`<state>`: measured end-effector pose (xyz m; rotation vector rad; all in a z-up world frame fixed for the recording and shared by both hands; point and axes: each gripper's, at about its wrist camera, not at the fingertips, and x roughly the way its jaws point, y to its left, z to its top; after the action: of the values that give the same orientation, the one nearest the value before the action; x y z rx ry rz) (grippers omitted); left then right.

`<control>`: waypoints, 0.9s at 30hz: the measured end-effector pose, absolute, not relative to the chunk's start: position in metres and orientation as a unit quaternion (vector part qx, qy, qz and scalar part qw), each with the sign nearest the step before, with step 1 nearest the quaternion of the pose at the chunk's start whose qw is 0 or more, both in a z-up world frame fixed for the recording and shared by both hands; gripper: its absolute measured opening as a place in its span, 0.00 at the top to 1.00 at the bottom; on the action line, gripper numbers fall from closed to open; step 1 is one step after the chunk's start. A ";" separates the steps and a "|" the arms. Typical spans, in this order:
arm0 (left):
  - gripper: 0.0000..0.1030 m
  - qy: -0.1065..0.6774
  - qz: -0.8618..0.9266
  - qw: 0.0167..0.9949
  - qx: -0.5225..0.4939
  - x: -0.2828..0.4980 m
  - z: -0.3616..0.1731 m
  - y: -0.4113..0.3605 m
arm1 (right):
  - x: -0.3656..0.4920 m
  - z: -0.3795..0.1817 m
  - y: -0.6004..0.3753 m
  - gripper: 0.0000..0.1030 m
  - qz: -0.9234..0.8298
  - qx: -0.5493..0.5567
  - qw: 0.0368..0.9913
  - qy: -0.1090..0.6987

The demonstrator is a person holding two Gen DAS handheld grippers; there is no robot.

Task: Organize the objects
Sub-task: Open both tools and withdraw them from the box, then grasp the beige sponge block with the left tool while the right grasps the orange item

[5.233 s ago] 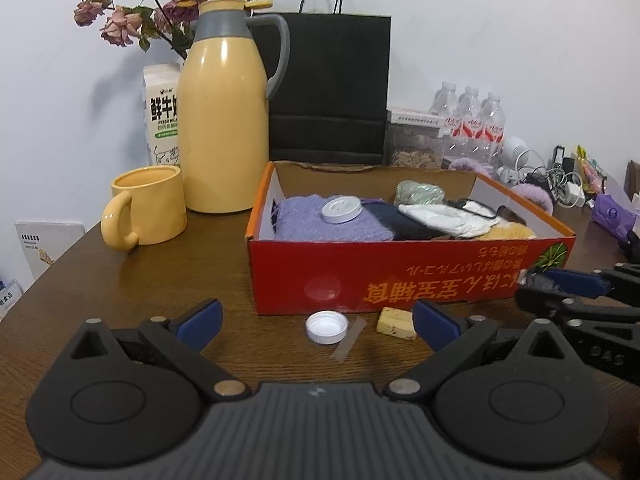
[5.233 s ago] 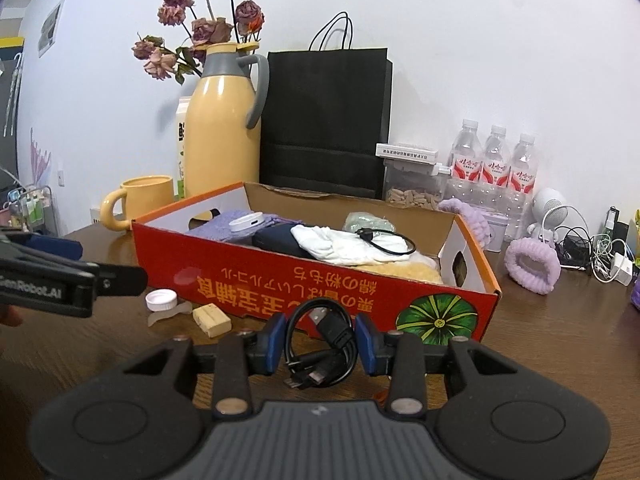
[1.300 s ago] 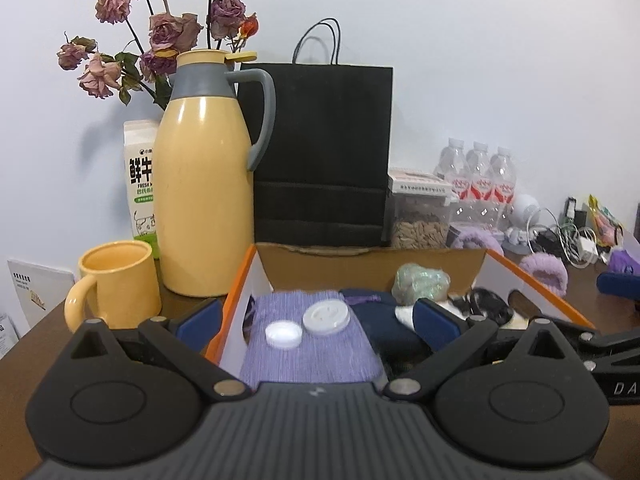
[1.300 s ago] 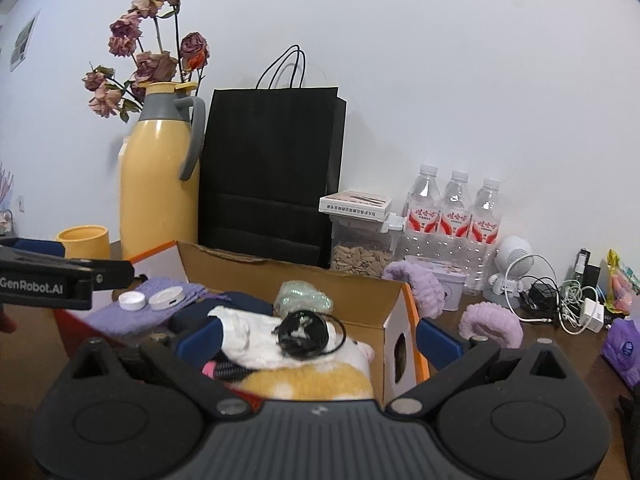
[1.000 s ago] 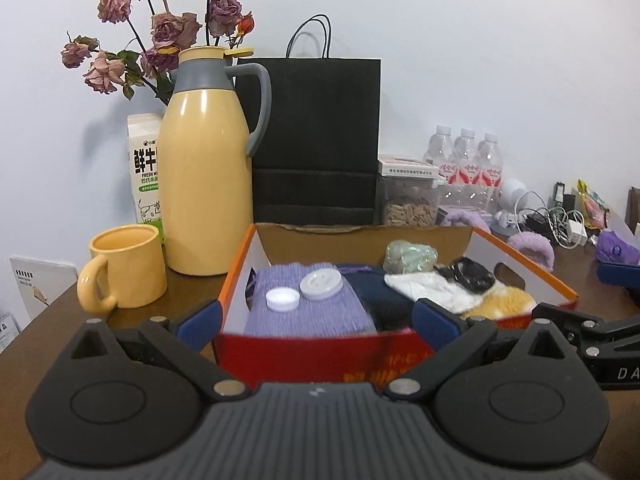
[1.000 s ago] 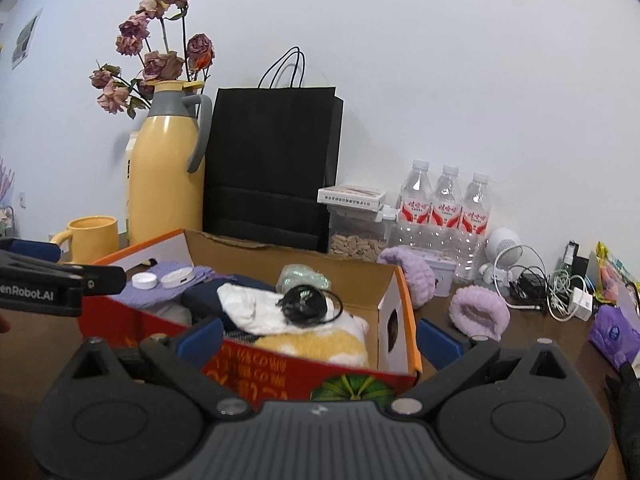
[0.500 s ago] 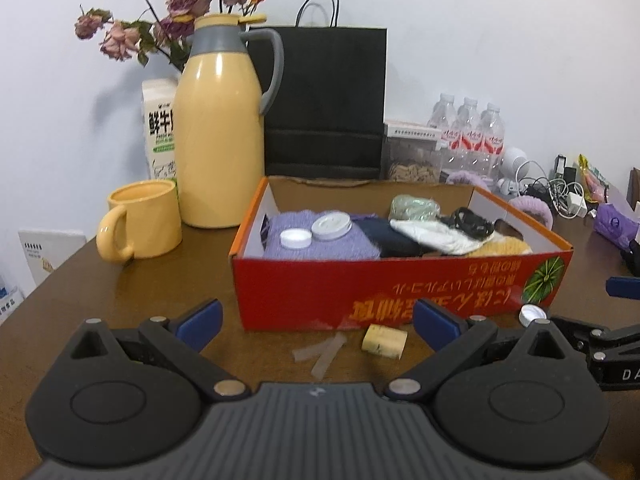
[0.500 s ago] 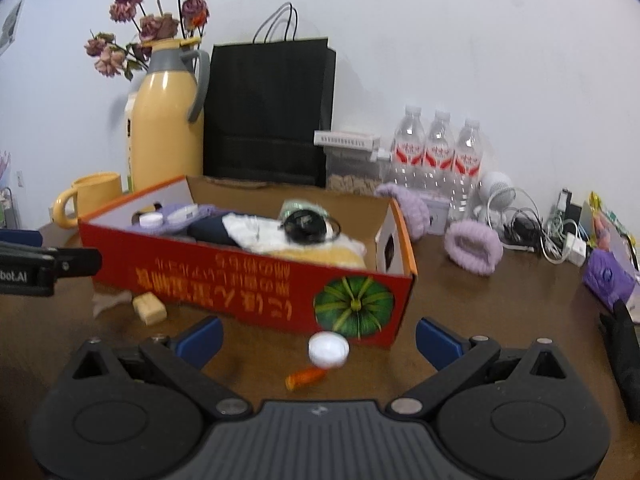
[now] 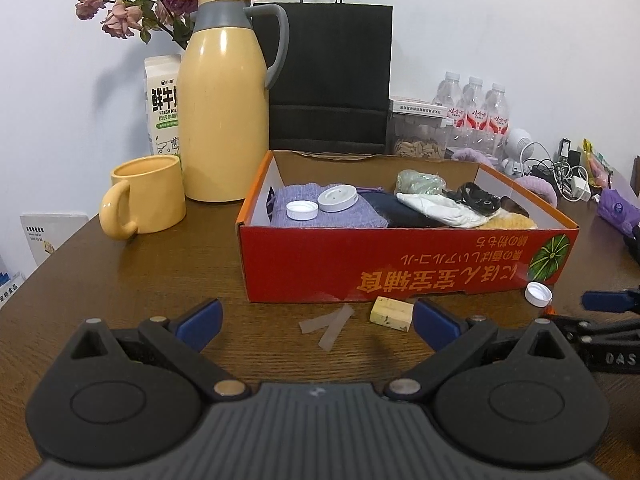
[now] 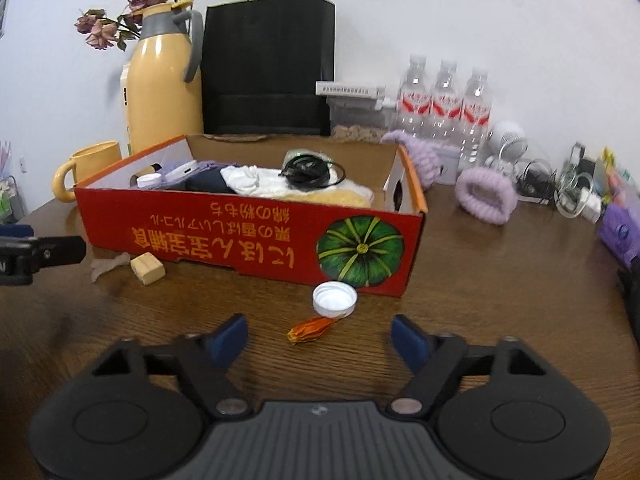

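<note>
Yellow thermos, black paper bag

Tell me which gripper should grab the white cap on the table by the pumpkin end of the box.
Right. The white cap lies just ahead of the right gripper, roughly centred between its open fingers, which have just been closing. From the left gripper it sits far off to the side, beyond the red box corner.
</note>
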<state>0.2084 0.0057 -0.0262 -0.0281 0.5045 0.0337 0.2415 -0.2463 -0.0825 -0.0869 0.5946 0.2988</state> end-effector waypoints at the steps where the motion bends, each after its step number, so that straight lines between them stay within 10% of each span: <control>1: 0.00 0.250 0.017 0.968 -0.014 0.208 -0.026 0.006 | 0.245 -0.083 -0.246 0.37 0.149 -0.038 0.943 0.295; 12: 0.00 0.259 0.026 0.965 -0.011 0.211 -0.029 0.006 | 0.255 -0.088 -0.243 0.86 0.151 -0.024 0.937 0.313; 27: 0.00 0.260 0.029 0.965 -0.011 0.211 -0.029 0.006 | 0.233 -0.077 -0.241 0.88 0.153 -0.024 0.952 0.264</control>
<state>0.2111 0.0064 -0.0287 -0.0213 0.5270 0.0585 0.2330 -0.2415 -0.0773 -0.0481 0.5369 0.3100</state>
